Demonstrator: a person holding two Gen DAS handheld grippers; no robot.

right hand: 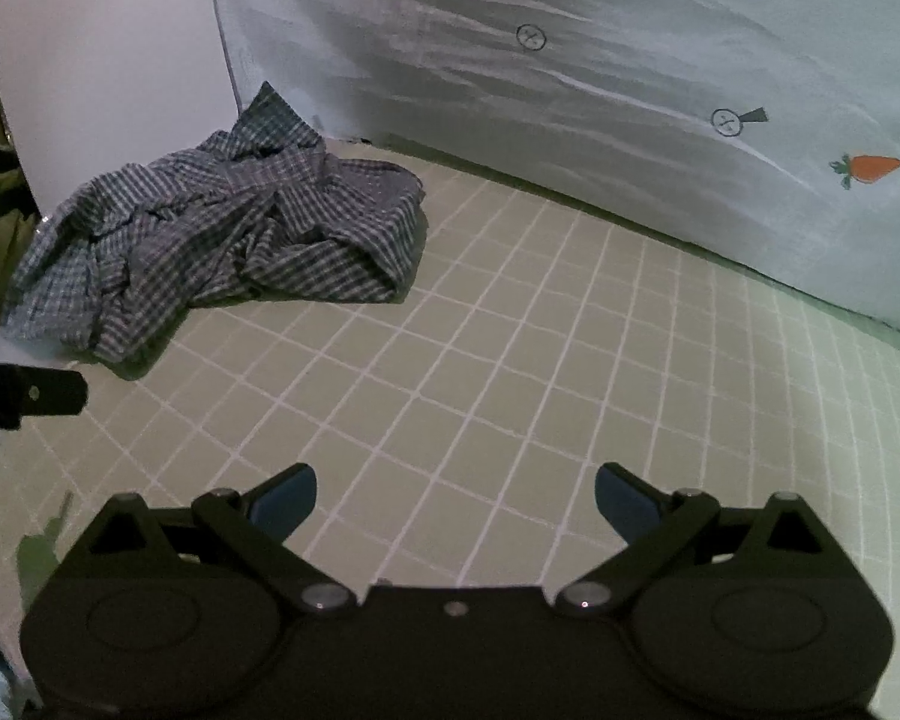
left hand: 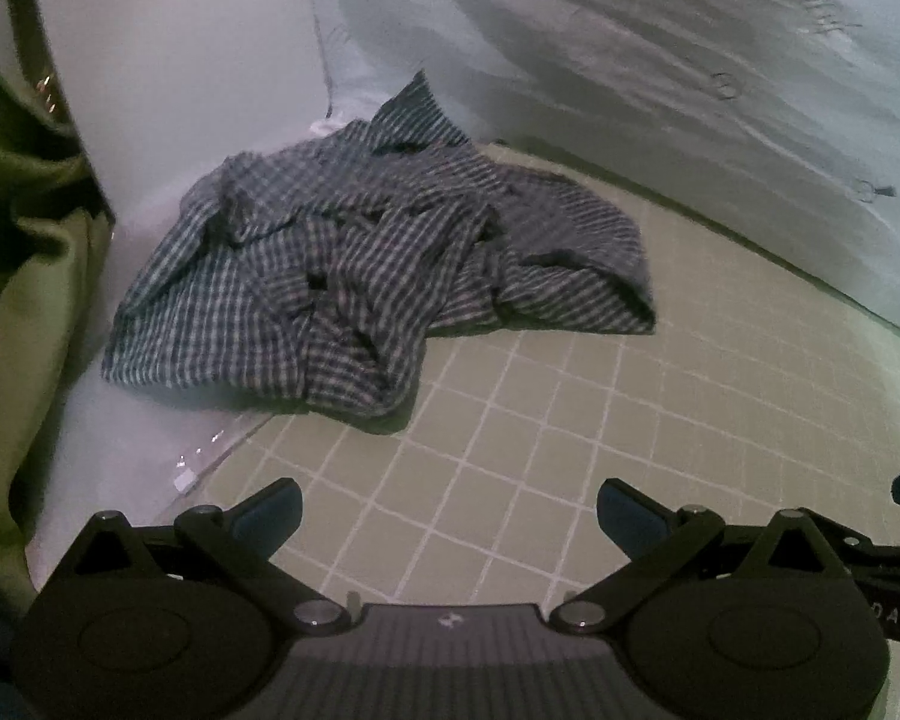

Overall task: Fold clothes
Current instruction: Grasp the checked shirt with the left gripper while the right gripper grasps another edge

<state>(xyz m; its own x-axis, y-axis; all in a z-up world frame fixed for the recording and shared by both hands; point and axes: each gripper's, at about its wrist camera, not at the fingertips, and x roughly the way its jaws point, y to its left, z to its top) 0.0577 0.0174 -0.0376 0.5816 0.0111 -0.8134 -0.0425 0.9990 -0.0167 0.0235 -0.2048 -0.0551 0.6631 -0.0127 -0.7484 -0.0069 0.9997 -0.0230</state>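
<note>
A crumpled blue-and-white checked shirt [left hand: 366, 264] lies in a heap at the far left of the green gridded mat [left hand: 540, 468], partly over the mat's left edge. It also shows in the right wrist view [right hand: 228, 240]. My left gripper [left hand: 450, 516] is open and empty, a short way in front of the shirt. My right gripper [right hand: 456, 501] is open and empty, further right over bare mat [right hand: 510, 372]. Part of the left gripper [right hand: 30, 399] shows at the left edge of the right wrist view.
A pale cloth backdrop [right hand: 570, 90] with small printed marks and a carrot [right hand: 867, 168] hangs along the mat's far edge. A white panel [left hand: 180, 60] stands behind the shirt. Olive-green fabric [left hand: 18, 276] lies at the far left.
</note>
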